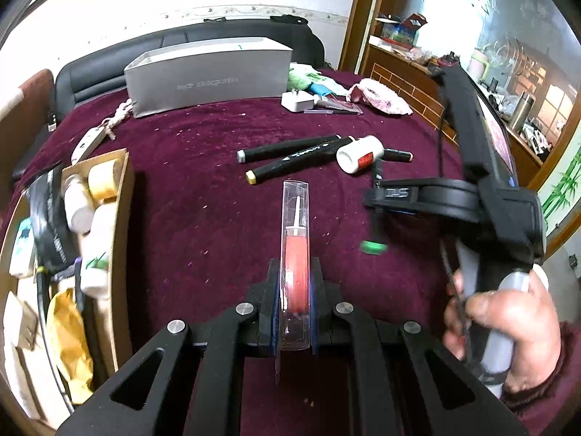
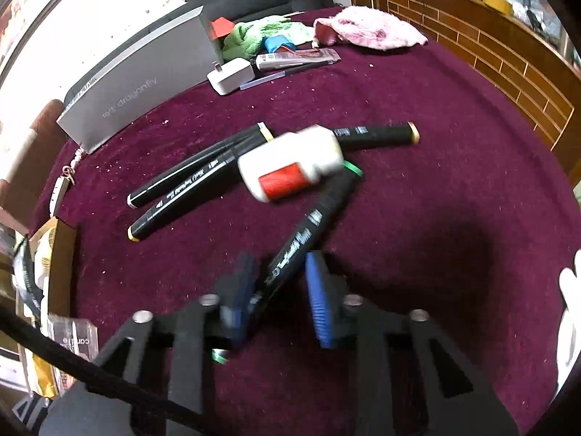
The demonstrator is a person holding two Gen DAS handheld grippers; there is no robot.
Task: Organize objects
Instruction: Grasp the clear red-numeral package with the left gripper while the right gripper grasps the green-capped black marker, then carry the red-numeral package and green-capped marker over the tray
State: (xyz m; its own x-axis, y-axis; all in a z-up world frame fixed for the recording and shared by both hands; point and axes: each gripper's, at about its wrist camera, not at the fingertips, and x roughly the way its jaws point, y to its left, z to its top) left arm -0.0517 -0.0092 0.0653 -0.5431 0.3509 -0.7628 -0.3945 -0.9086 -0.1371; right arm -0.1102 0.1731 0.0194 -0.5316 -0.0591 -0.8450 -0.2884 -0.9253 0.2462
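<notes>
My left gripper [image 1: 295, 283] is shut on a clear plastic pack holding a red syringe-like tube [image 1: 296, 254], held above the purple tablecloth. My right gripper [image 2: 279, 283] has a black marker with green ends [image 2: 312, 229] between its blue pads [image 2: 317, 301]; the view is blurred and the jaws stand a little wider than the marker, so the grip is unclear. A white bottle with a red label [image 2: 290, 167] lies just ahead, on top of other black markers [image 2: 189, 185]. The right gripper also shows in the left wrist view [image 1: 377, 210], near the bottle [image 1: 359, 154].
A cardboard box [image 1: 112, 239] holding white bottles and packets stands at the left. A grey carton [image 1: 208, 78] stands at the back. A white charger [image 2: 232, 76], green cloth [image 2: 261, 34], pink cloth [image 2: 370, 31] and a key fob [image 1: 89, 141] lie around the table.
</notes>
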